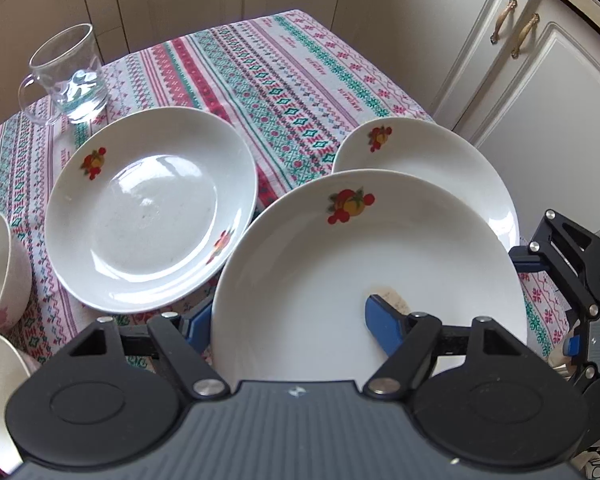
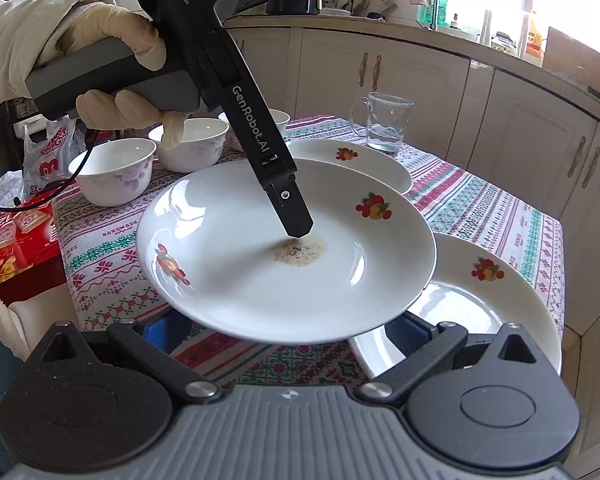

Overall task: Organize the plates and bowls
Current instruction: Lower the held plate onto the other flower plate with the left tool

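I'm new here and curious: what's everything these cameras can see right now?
held plate: 1, white, fruit print, brownish stain, lifted above table
other plates: 2, white, fruit print, on tablecloth
bowls: 3, white, pink flowers, table's far left
glass mug: 1, clear, far side
tablecloth: 1, red-green pattern
red box: 1, beside table
left gripper: black, jaws shut on held plate
right gripper: black, jaws open
gloved hand: 1, cream, holding left gripper

free: bare worktop (image 1: 284, 80) behind plates | blocked: mug (image 1: 70, 76) far-left, bowls (image 2: 152, 160) left, plates (image 1: 148, 208) centre and right
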Motion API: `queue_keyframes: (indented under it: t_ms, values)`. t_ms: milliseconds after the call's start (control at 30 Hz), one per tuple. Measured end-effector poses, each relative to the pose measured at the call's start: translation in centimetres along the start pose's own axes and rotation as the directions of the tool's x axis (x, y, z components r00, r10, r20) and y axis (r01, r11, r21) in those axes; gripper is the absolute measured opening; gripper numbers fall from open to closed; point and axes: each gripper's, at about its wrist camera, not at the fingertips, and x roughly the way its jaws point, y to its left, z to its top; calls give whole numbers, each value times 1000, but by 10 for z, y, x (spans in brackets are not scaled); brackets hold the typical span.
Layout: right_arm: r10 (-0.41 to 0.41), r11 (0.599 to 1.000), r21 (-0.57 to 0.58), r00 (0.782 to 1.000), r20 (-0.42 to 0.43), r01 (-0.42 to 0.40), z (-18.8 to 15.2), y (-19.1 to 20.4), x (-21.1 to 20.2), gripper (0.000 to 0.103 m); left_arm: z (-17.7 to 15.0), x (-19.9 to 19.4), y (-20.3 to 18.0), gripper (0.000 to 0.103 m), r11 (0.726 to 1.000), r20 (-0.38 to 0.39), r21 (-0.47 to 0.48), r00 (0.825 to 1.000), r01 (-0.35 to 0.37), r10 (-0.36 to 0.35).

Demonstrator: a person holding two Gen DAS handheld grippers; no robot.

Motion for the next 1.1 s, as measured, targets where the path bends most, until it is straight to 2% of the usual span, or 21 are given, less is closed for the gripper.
queue_keyframes:
  t_ms: [667, 833, 933, 1100]
  values:
    - [-122, 989, 83, 992, -14, 122, -21, -62, -21, 103, 69, 40, -53, 76, 989, 1, 141, 999, 53, -53]
    - [-147, 983, 105, 989, -28, 149, -27, -71, -25, 103, 77, 50, -59, 77, 985, -5, 154, 997, 75, -75]
    - [-144, 982, 122, 989, -34, 147, -30, -75, -24, 103, 79, 54, -63, 76, 981, 2, 184, 998, 54, -55]
    - [-146, 981, 124, 988, -51, 151, -31, -74, -22, 103, 80, 62, -59, 76, 984, -19, 168, 998, 55, -53]
